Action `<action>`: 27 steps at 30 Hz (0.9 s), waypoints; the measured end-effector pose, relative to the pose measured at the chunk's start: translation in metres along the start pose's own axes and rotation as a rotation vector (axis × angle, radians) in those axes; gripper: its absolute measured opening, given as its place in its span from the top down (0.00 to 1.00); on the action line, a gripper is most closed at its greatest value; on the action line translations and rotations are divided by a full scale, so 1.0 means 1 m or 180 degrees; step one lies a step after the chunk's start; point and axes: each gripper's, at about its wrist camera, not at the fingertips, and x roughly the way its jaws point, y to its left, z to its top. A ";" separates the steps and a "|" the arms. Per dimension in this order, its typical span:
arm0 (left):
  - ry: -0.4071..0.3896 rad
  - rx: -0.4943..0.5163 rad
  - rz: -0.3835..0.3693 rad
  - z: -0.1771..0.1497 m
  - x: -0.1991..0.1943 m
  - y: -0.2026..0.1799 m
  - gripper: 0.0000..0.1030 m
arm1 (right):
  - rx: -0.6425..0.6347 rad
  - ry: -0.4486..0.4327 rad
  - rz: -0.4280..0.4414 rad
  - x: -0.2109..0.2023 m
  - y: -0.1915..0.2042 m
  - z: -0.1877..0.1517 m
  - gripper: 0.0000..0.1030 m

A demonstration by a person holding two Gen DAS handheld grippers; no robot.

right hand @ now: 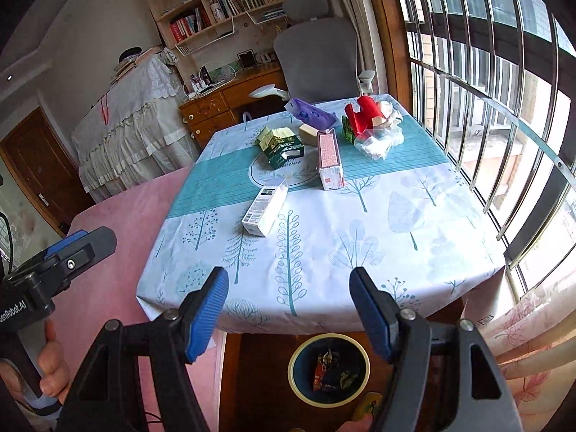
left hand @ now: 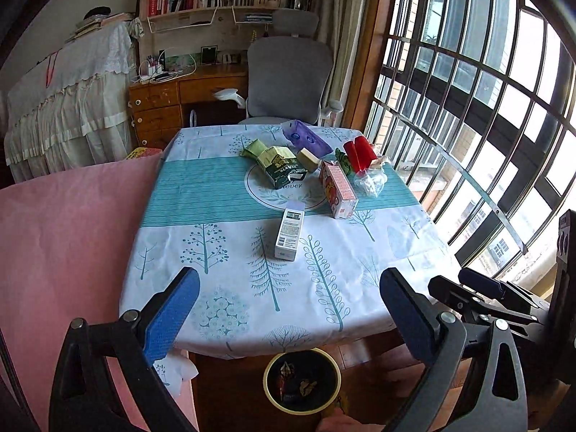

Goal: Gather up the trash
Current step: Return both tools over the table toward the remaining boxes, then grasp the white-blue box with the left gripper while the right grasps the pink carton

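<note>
Trash lies on the tree-print tablecloth (left hand: pixel 252 288): a white box (left hand: pixel 289 232) (right hand: pixel 264 210) nearest me, a pink carton (left hand: pixel 338 189) (right hand: pixel 329 156), a green carton (left hand: pixel 279 165) (right hand: pixel 282 145), a tan block (left hand: pixel 309 159), a purple pack (left hand: pixel 307 136) (right hand: pixel 311 113), red packaging (left hand: pixel 360 153) (right hand: pixel 363 113) and a clear plastic bag (left hand: pixel 370 181) (right hand: pixel 376 142). A yellow-rimmed bin (left hand: pixel 301 379) (right hand: pixel 329 369) holding wrappers stands on the floor below the near table edge. My left gripper (left hand: pixel 288 309) and right gripper (right hand: pixel 289 309) are open and empty, above that edge.
A pink-covered surface (left hand: pixel 64 237) adjoins the table on the left. A barred window (left hand: pixel 486 108) runs along the right. A grey office chair (left hand: pixel 288 75) and a wooden desk (left hand: pixel 172 97) stand behind the table. The right gripper shows in the left wrist view (left hand: pixel 486 291).
</note>
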 end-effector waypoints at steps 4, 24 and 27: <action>0.0178 -0.0196 0.0036 0.020 0.036 0.006 0.04 | 0.0012 0.0028 -0.0017 0.024 -0.014 0.036 0.32; 0.1364 -0.0769 0.0752 0.053 0.264 0.020 0.07 | -0.0356 0.1122 0.0373 0.249 -0.067 0.153 0.32; 0.1455 -0.0716 0.0809 0.052 0.279 0.013 0.07 | -0.0426 0.1262 0.0400 0.274 -0.064 0.156 0.32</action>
